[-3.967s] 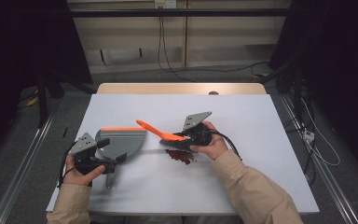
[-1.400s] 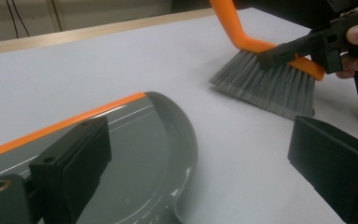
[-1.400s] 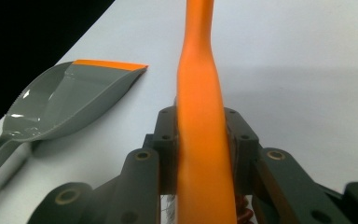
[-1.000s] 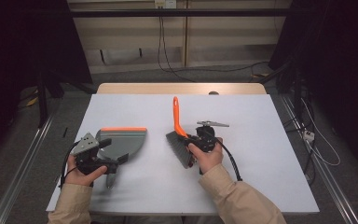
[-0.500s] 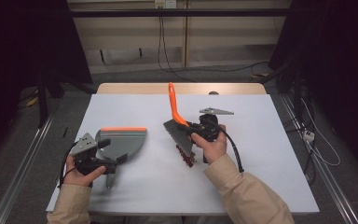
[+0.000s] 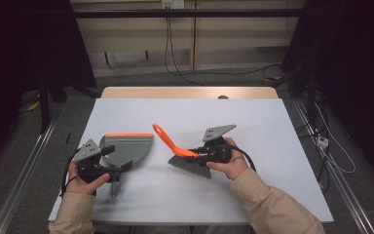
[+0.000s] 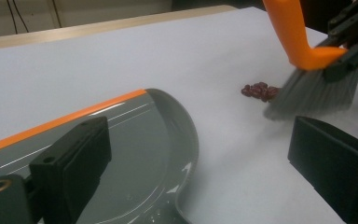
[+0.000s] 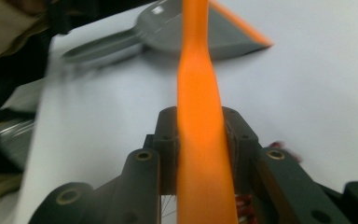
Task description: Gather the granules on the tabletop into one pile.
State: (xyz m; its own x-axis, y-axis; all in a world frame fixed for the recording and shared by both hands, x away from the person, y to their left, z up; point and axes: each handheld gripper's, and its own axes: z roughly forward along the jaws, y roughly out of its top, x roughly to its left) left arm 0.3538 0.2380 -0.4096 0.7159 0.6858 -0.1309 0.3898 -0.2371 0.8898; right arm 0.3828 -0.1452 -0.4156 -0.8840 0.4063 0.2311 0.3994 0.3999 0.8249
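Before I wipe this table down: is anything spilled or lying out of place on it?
Yes. A small heap of dark red bits lies loose on the table, right at the bristles of the brush and apart from the dustpan. What they are is too small to tell. Nothing looks broken or tipped over.

Dustpan (image 6: 126, 148) left; brush (image 6: 187, 158) right; crumbs (image 7: 260, 90) between, beside bristles.
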